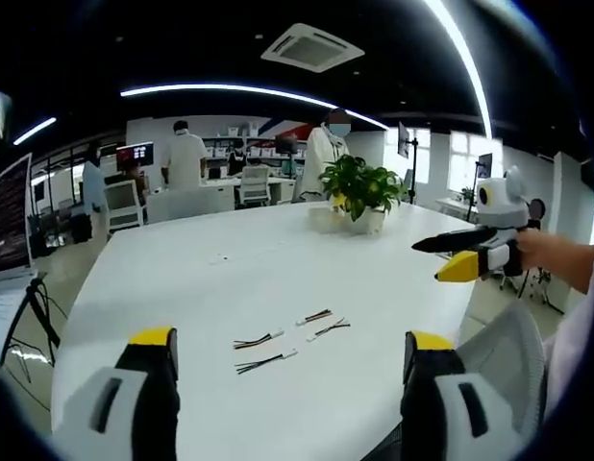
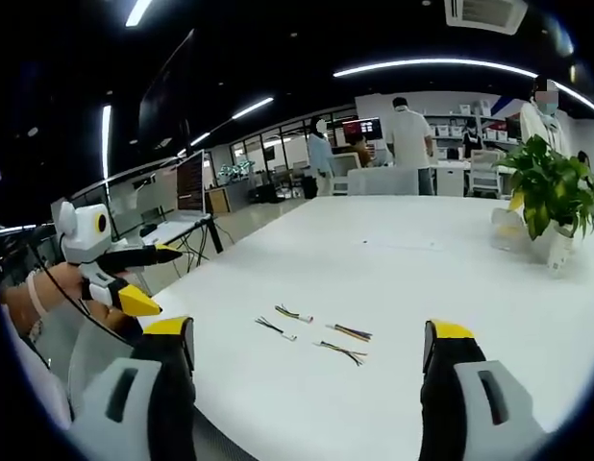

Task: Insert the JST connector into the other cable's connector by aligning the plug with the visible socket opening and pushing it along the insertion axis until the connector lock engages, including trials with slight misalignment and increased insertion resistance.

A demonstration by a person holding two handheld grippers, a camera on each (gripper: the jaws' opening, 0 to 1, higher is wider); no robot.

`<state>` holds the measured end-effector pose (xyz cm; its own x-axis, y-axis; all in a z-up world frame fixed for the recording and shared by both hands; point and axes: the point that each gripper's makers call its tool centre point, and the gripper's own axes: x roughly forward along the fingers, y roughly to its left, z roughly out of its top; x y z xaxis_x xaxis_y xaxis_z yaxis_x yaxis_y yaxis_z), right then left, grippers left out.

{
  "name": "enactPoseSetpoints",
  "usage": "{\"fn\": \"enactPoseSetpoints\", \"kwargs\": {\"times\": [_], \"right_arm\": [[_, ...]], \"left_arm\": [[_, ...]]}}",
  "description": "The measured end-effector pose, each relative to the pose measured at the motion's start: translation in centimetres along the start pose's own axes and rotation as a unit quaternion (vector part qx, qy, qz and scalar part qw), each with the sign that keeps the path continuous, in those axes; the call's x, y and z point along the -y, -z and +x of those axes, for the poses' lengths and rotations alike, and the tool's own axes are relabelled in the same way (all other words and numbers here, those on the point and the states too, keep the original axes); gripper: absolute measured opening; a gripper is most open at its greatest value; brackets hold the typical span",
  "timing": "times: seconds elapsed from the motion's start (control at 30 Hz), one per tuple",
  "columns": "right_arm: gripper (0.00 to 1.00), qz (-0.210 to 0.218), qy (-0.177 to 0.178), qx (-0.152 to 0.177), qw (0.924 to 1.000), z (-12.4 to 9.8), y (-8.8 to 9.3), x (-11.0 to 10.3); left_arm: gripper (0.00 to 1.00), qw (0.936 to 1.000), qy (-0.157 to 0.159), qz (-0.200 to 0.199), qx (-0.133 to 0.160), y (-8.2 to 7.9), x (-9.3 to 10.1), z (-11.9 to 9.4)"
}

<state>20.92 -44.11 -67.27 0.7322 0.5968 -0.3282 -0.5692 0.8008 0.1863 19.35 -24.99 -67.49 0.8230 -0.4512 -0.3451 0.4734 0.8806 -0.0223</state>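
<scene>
Several short JST cables with white connectors lie loose on the white table (image 1: 182,288). In the left gripper view they form two pairs, one (image 1: 259,341) nearer the left jaw and one (image 1: 321,322) further right. My left gripper (image 1: 289,338) hovers just before them, jaws wide apart and holding nothing. My right gripper (image 1: 430,261) hangs off the table's right side in a hand, open. In the right gripper view the cables (image 2: 316,331) lie just past my right gripper (image 2: 311,336), which is open and holds nothing. The left gripper (image 2: 170,281) shows at the left, open.
A potted plant (image 1: 359,187) (image 2: 552,192) stands at the far side of the table. A grey chair back (image 1: 508,355) sits by the near right edge. Behind the table are desks, chairs, monitors and people standing (image 2: 409,134).
</scene>
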Motion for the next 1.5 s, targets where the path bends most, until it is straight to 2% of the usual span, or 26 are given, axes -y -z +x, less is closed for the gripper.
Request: {"fn": "enactPoseSetpoints", "kwargs": {"times": [0.53,1.23,1.5], "right_arm": [[0.97,-0.011,-0.002,-0.007,0.9999,0.3,0.2,0.0],[0.96,-0.001,0.009,-0.006,0.9999,-0.1,0.3,0.6],[0.96,-0.001,0.013,-0.011,0.9999,0.0,0.5,0.8]], "left_arm": [[0.96,0.9999,0.004,0.0,-0.012,0.6,0.0,0.0],[0.95,0.9999,0.006,0.003,-0.016,0.4,0.1,0.2],[0.95,0.9993,0.01,-0.01,-0.034,1.2,0.5,0.3]]}}
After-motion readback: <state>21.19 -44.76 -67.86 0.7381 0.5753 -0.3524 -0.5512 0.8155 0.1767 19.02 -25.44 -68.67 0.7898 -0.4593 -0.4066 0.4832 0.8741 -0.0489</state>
